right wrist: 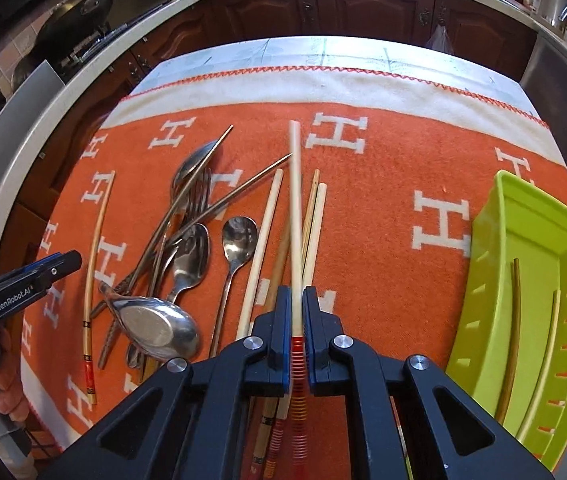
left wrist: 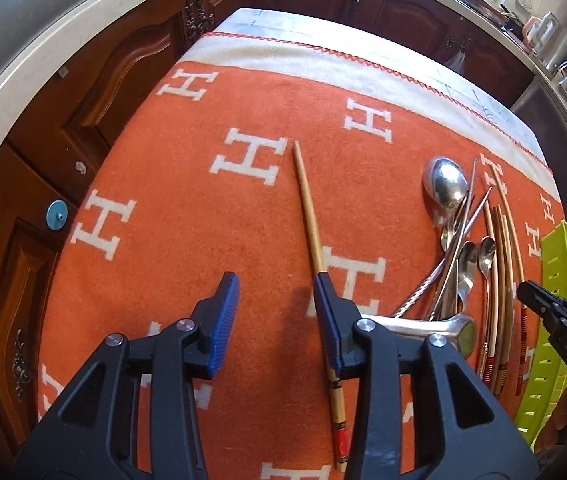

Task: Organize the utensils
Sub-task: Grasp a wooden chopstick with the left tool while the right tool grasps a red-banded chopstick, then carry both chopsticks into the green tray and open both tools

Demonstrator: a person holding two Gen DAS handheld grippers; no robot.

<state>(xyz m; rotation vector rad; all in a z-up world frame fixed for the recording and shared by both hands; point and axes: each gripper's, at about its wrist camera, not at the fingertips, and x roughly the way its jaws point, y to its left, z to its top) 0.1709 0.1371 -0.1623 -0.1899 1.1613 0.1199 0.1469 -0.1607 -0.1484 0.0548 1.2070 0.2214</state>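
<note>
Utensils [right wrist: 187,240] lie in a heap on the orange counter [right wrist: 383,200], at nine o'clock from the green tray [right wrist: 495,280]. The right tool [right wrist: 295,300] pinches one chopstick [right wrist: 294,200]. The left tool [left wrist: 275,292] is partly open above a lone chopstick [left wrist: 307,208].

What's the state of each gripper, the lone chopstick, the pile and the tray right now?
Right gripper: shut on a chopstick.
Left gripper: open, holding nothing.
Lone chopstick: flat on the blanket, beside the left gripper's right finger.
Metal spoons: piled, overlapping.
Green tray: holds two chopsticks.
</note>
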